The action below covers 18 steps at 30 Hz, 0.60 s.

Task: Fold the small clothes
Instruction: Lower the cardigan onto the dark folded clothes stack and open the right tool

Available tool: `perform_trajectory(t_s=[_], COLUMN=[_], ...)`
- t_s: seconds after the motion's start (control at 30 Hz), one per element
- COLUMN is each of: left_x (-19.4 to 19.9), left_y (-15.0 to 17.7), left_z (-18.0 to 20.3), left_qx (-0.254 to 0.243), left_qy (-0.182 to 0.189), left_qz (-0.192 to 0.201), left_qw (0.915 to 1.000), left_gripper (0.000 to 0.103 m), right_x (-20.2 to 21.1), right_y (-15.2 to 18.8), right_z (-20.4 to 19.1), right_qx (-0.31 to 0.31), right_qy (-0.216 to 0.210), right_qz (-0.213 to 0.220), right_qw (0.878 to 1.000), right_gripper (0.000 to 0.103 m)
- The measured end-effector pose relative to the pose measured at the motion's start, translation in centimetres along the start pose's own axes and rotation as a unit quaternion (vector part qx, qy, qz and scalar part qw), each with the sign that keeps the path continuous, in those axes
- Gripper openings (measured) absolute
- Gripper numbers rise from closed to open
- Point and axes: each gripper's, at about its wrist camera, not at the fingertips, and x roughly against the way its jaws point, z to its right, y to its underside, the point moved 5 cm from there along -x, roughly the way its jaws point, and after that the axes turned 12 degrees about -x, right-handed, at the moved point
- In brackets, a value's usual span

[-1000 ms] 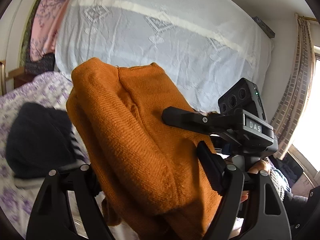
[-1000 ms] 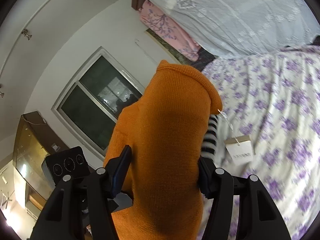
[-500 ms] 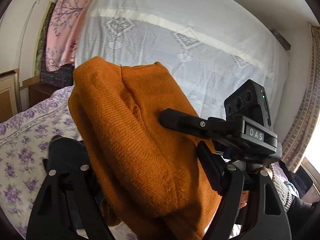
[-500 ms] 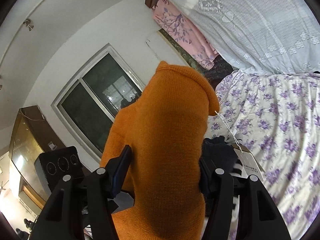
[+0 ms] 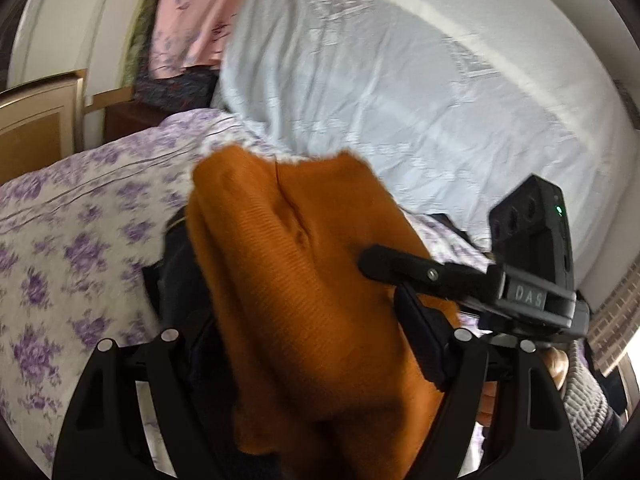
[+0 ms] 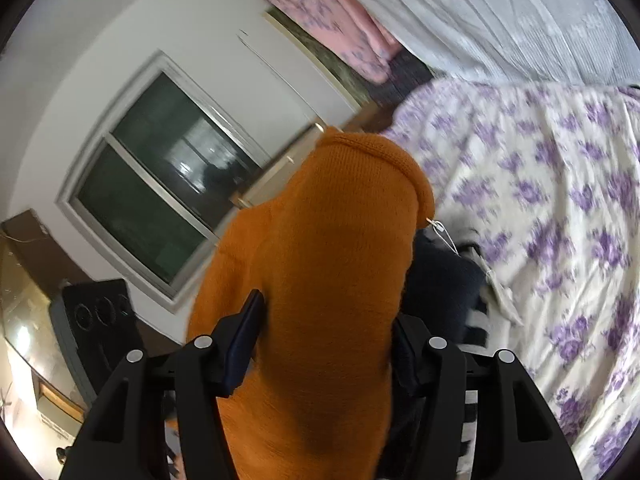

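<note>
A folded orange knit garment (image 5: pixel 304 280) fills the middle of the left wrist view and the right wrist view (image 6: pixel 320 280). My left gripper (image 5: pixel 308 352) is shut on its lower part. My right gripper (image 6: pixel 324 332) is shut on it too, and its body shows at the right of the left wrist view (image 5: pixel 528 292). The garment hangs between both grippers just above the bed. A white tag on a string (image 6: pixel 496 284) dangles from its top edge. A dark navy garment (image 5: pixel 176 280) lies under it; in the right wrist view (image 6: pixel 444 280) a striped edge shows.
The bed has a purple-flowered sheet (image 5: pixel 72 232), also in the right wrist view (image 6: pixel 560 208). A large white embroidered cover (image 5: pixel 400 80) rises behind it. Pink fabric (image 5: pixel 188 20) hangs at the back. A window (image 6: pixel 160 176) is in the wall at left.
Both grippers have lowered with the orange garment toward the bed. The navy garment now lies right beneath it. The view has tilted down, showing more of the flowered sheet.
</note>
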Motion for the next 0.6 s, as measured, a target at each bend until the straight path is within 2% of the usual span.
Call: perform_trajectory(t_s=[0.07,0.13,0.23,0.37,0.6], left_x=[-0.1,-0.4,-1.9,-2.7,-2.8], left_y=[0.6,1.3,2.3,3.1,3.8], left_z=[-1.3,-2.5,-3.2,-3.8,-3.4], left_qx=[0.009,0.015,0.024,0.044,0.042], left_qy=[-0.016,-0.038,-0.031,-0.018,-0.039], left_qz=[-0.001,-0.007,-0.024,-0.023,-0.023], left_qw=[0.9998,0.9992,0.9989,0.9986,0.9981], left_gripper=[0.079,0.096,0.099,0.099,0.099], right_x=[-0.5,-1.0,-1.7,-2.2,-2.3], right_y=[0.3,0.4,0.7,0.9,1.1], right_z=[0.9,1.7,2.5,3.3,3.4], right_qx=[0.005,0.002,0.011,0.014,0.021], right_qy=[0.004,-0.003,0.007,0.003,0.013], right_qz=[-0.001,-0.006,-0.011,-0.008,0.001], right_qw=[1.000,1.000,1.000,1.000,1.000], right_gripper=[0.061,0.062,0.063,0.064,0.065])
